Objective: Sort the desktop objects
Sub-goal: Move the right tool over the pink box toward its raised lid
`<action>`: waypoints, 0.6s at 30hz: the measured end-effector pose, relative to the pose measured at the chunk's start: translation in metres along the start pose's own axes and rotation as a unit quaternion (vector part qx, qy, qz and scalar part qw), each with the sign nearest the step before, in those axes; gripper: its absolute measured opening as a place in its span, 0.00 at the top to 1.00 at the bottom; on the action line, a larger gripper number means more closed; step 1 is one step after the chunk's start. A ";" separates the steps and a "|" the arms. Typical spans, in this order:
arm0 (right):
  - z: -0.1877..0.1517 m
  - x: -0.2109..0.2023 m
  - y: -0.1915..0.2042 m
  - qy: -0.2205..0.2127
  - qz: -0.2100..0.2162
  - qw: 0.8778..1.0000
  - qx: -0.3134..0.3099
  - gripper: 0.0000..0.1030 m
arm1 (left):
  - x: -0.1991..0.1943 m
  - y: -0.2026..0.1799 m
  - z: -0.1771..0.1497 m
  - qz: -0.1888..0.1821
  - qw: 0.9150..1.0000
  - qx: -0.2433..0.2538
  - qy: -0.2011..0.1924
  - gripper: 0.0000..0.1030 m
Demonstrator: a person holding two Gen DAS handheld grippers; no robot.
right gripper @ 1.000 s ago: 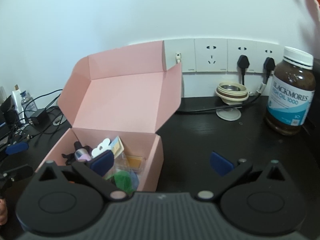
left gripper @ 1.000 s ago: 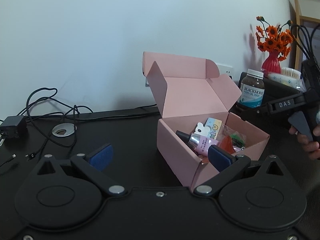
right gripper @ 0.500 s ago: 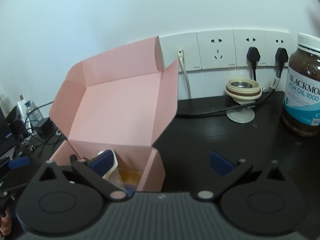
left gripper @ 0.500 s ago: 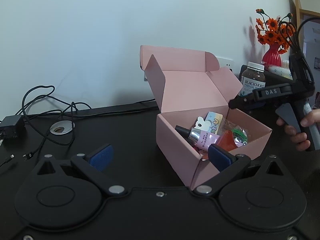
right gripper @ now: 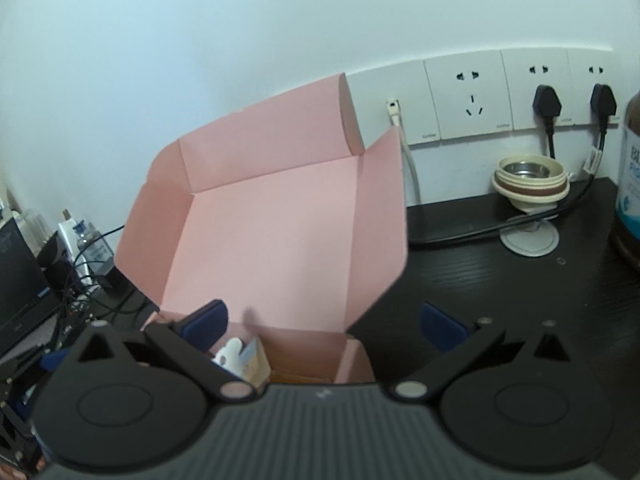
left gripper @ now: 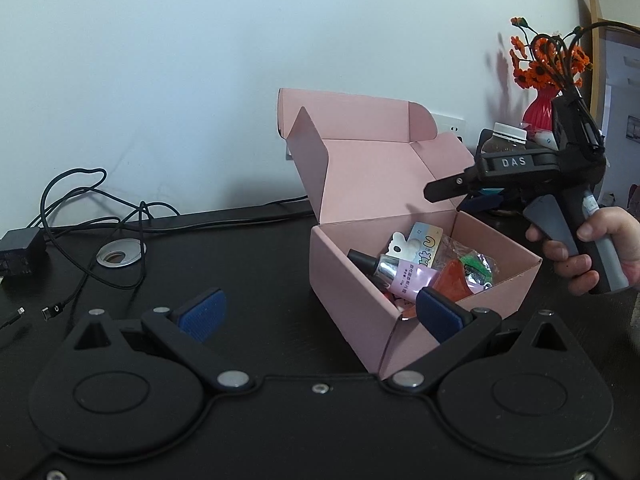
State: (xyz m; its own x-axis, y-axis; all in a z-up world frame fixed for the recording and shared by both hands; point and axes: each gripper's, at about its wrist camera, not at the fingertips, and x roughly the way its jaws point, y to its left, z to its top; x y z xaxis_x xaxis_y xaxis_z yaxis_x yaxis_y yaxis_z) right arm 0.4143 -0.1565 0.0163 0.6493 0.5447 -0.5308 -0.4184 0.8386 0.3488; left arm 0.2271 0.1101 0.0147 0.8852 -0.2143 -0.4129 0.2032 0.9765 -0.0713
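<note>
A pink cardboard box (left gripper: 352, 280) stands open on the black desk, its lid (right gripper: 272, 232) upright. Inside lie a silver-pink tube (left gripper: 396, 276), a flower-shaped card (left gripper: 420, 246), a red item (left gripper: 454, 282) and a green packet (left gripper: 476, 264). My left gripper (left gripper: 320, 314) is open and empty, low in front of the box's near corner. My right gripper (right gripper: 324, 324) is open and empty, just above the box's right rear edge, facing the lid; it shows in the left wrist view (left gripper: 472, 196), held by a hand.
A brown supplement bottle (right gripper: 628, 184), a beige round holder (right gripper: 530, 184) and wall sockets (right gripper: 472, 100) with plugged cables stand right of the box. A red vase of orange flowers (left gripper: 544, 80) is behind. Black cables (left gripper: 92, 216), an adapter (left gripper: 20, 248) and a metal ring (left gripper: 118, 257) lie at left.
My right gripper has moved left and forward, over the box's right side toward the lid. The left gripper has stayed almost still.
</note>
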 end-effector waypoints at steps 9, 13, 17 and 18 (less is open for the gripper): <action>0.003 0.008 0.001 0.003 0.016 1.000 0.008 0.01 | 0.000 -0.001 0.000 -0.001 1.000 0.001 0.001 0.00; 0.003 0.010 0.002 0.006 0.029 0.999 0.012 0.01 | 0.000 -0.001 0.000 -0.001 1.000 0.002 0.001 0.00; 0.005 0.012 0.004 0.010 0.038 0.999 0.014 0.01 | 0.000 -0.001 0.000 -0.001 1.000 0.002 0.001 0.00; 0.005 0.012 0.005 0.010 0.039 0.999 0.014 0.01 | 0.000 -0.001 0.000 -0.001 1.000 0.002 0.001 0.00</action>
State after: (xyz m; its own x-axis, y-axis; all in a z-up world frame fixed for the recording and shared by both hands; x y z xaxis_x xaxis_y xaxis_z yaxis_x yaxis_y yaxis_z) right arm 0.4232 -0.1454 0.0160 0.6019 0.6092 -0.5163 -0.4501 0.7929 0.4108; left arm 0.2267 0.1096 0.0146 0.8839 -0.2162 -0.4146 0.2062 0.9761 -0.0693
